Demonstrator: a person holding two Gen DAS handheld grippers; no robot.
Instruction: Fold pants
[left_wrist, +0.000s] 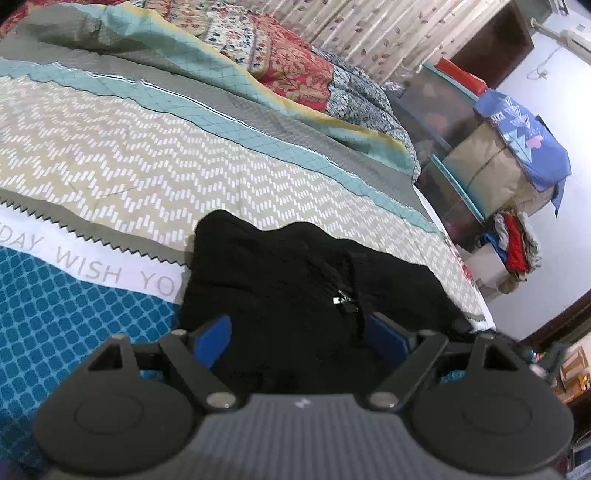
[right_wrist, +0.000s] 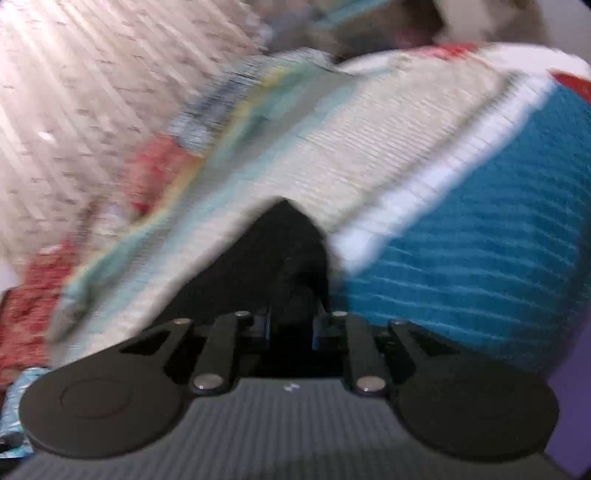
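Left wrist view: your left gripper (left_wrist: 297, 332) stands spread wide over the crumpled black fabric pants (left_wrist: 295, 280).
Right wrist view: blurred; your right gripper (right_wrist: 291, 328) is clenched on the pants (right_wrist: 273, 258).
Pants: on the patterned teal-and-beige bedspread (left_wrist: 129, 155).

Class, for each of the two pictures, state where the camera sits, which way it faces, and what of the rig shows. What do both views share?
Left wrist: sits on the left gripper, looking along its open blue fingers over the black pants toward the curtain.
Right wrist: sits on the right gripper, blurred, fingers close together around black cloth.
Shared: the pants and the patterned bedspread.
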